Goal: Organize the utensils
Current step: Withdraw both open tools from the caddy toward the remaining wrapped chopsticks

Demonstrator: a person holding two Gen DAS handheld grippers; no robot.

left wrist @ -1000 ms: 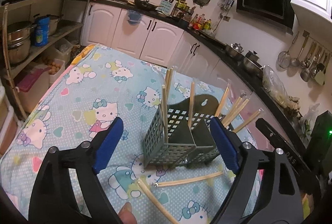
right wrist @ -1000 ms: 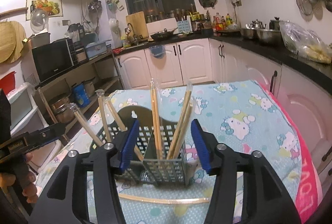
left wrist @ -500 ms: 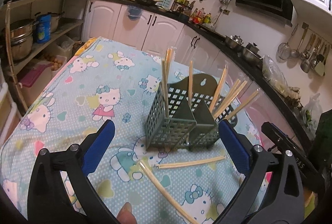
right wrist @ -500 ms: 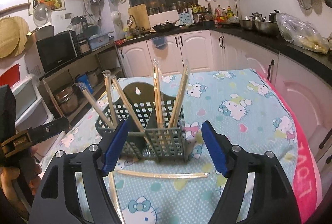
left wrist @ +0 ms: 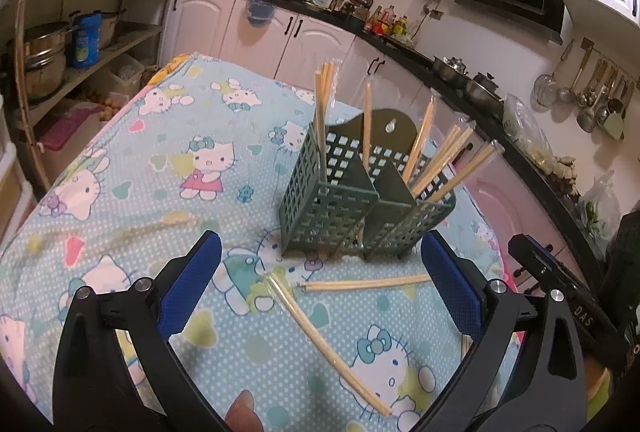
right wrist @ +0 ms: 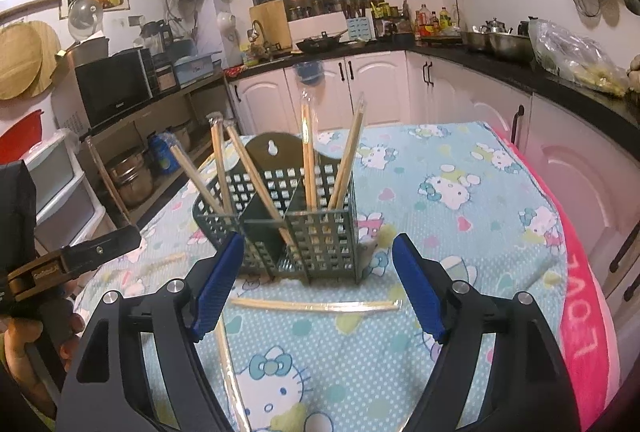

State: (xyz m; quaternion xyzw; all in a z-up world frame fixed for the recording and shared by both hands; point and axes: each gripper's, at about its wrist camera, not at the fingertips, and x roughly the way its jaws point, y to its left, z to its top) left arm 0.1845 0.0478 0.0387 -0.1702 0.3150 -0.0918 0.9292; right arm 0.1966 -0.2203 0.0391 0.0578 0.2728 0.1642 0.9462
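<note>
A dark green lattice utensil holder (left wrist: pixel 360 199) stands upright on the Hello Kitty tablecloth (left wrist: pixel 168 167), with several wrapped chopsticks standing in its compartments. It also shows in the right wrist view (right wrist: pixel 296 228). Two wrapped chopstick pairs lie flat in front of it: one crosswise (left wrist: pixel 364 283) (right wrist: pixel 316 306), one running toward me (left wrist: pixel 324 344) (right wrist: pixel 228 372). My left gripper (left wrist: pixel 320 288) is open and empty, above the loose chopsticks. My right gripper (right wrist: pixel 316 292) is open and empty, its blue pads straddling the crosswise pair from above.
White kitchen cabinets (right wrist: pixel 360 91) and a black countertop run behind and to the right. Open shelves with pots (left wrist: pixel 44 59) stand to the left. The table's pink edge (right wrist: pixel 580 312) is at the right. The other handheld gripper (right wrist: pixel 60 264) shows at the left.
Both grippers have pulled back from the holder and their jaws have opened wider. The holder, previously between the right gripper's pads, now stands free on the cloth.
</note>
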